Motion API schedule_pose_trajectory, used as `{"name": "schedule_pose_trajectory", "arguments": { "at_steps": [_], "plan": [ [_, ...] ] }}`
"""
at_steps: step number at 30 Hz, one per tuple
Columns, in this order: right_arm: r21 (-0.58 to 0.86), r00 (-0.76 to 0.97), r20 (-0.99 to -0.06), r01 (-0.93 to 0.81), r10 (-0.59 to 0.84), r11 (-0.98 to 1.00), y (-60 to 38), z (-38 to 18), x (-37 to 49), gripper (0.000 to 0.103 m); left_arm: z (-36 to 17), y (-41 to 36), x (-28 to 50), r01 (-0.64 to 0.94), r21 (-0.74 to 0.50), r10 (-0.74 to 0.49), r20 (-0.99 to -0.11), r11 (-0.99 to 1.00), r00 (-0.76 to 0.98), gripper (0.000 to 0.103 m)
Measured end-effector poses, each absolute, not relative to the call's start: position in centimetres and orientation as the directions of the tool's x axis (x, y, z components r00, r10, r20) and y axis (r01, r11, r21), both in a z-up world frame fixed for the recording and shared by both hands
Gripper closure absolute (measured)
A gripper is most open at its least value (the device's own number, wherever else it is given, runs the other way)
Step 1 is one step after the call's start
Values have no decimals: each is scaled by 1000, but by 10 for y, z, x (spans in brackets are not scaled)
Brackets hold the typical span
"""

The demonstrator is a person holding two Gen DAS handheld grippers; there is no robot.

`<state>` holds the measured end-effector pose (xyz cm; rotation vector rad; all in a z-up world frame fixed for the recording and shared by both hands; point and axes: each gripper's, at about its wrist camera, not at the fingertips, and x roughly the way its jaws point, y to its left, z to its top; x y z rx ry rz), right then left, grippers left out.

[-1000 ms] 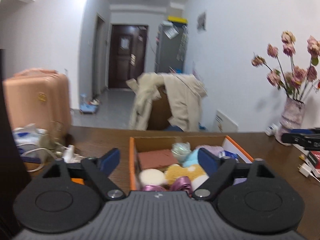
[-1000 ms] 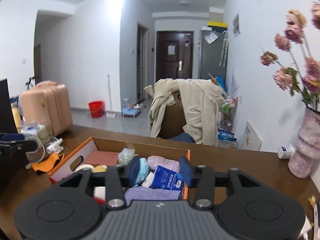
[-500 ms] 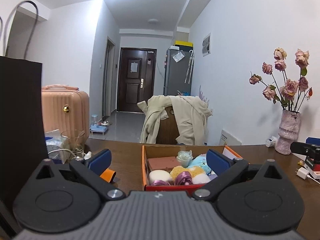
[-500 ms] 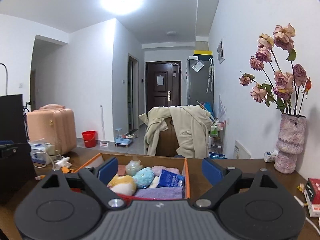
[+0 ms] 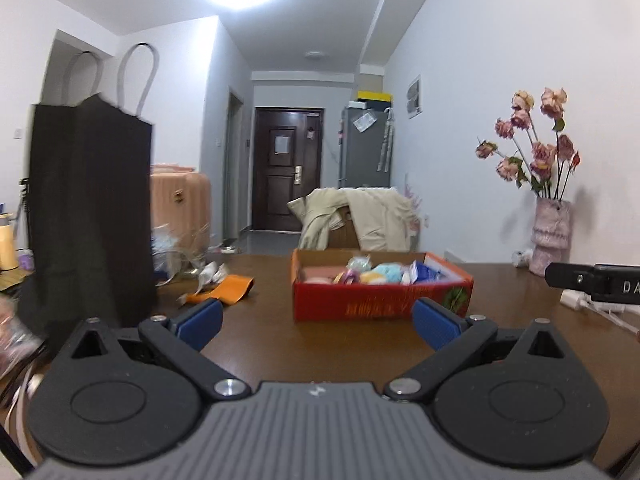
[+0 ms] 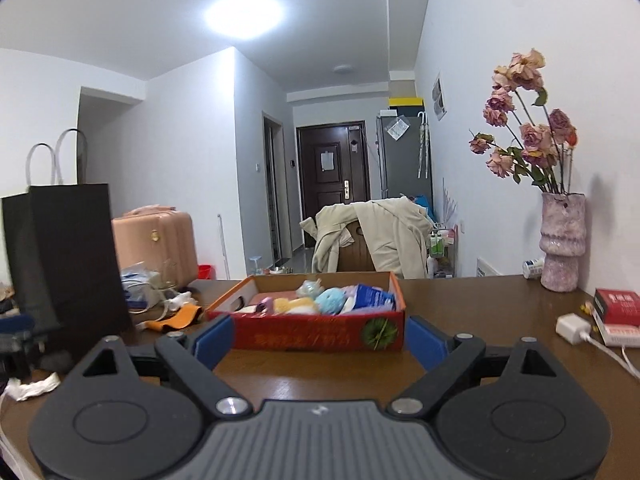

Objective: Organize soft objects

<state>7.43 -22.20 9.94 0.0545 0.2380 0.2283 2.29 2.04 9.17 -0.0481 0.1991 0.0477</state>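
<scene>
A red cardboard box (image 5: 382, 300) (image 6: 304, 332) sits on the brown table, filled with soft things: a light blue plush (image 5: 386, 272) (image 6: 330, 300), a yellow plush (image 6: 298, 304), a blue packet (image 6: 374, 298) and several others. My left gripper (image 5: 318, 322) is open and empty, a short way in front of the box. My right gripper (image 6: 320, 340) is also in front of the box, its jaws opening and nothing between them. Its black body (image 5: 592, 280) shows at the right edge of the left wrist view.
A tall black paper bag (image 5: 90, 208) (image 6: 64, 256) stands at the left, with an orange cloth (image 5: 228, 289) and clutter beside it. A vase of dried roses (image 6: 562, 240), a red carton (image 6: 616, 304) and a white charger (image 6: 572, 328) are at the right. A coat-draped chair (image 6: 380, 236) stands behind the table.
Both grippers have drawn back from over the box, which now lies farther ahead with its red front showing. The right jaws have spread much wider, the left slightly.
</scene>
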Motion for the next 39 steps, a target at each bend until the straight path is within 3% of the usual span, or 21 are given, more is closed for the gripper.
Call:
{"name": "schedule_pose_trajectory", "arguments": {
  "at_steps": [8, 39],
  "plan": [
    [135, 899, -325, -263, 294, 955, -210, 63, 30, 3, 76, 21, 5, -112, -36, 99, -255, 993, 962, 0],
    [137, 905, -311, -261, 291, 956, -212, 68, 36, 1, 78, 13, 6, -46, 9, 47, -261, 999, 964, 0]
  ]
}}
